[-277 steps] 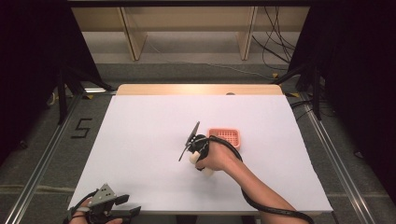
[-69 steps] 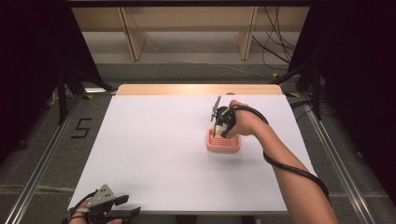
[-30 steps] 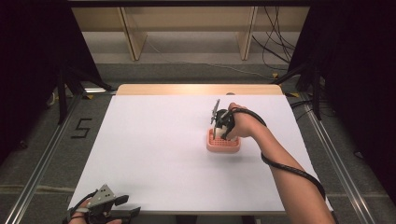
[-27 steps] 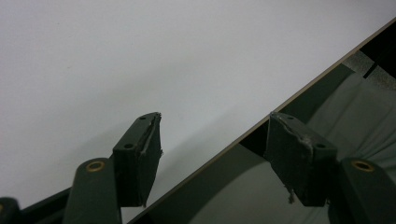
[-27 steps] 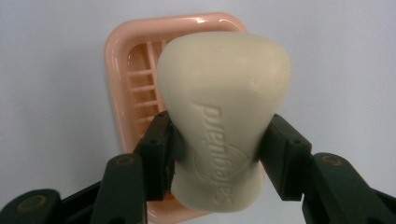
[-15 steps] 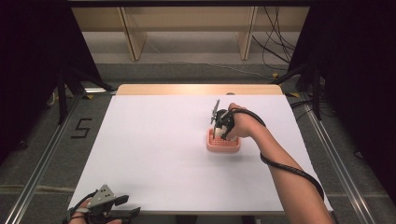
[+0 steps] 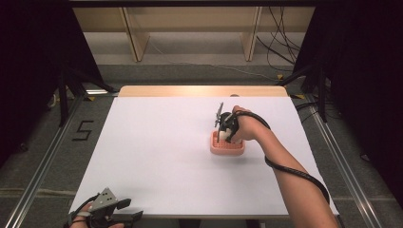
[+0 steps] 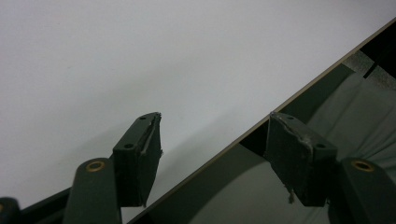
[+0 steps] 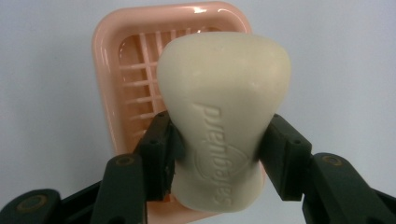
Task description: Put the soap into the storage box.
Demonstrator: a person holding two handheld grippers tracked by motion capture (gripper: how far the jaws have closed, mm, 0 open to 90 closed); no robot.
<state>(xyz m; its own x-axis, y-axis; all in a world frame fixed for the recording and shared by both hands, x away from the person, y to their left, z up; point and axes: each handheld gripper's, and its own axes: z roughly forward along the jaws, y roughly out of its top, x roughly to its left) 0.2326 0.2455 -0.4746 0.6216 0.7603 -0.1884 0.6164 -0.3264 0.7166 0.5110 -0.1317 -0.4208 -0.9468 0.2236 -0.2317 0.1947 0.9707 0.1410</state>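
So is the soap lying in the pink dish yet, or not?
Not yet. The soap is clamped between the right gripper jaws, above the pink dish.

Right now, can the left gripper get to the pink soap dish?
Probably not without a long reach: the left gripper sits open at the table's near-left corner, while the soap dish lies far across, under the right gripper holding the soap bar.

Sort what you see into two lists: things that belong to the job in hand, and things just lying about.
In the job:
- soap bar
- pink soap dish
- right tool, gripping the soap

Just about:
- left tool, open at the table edge
- wooden shelving
- floor cables
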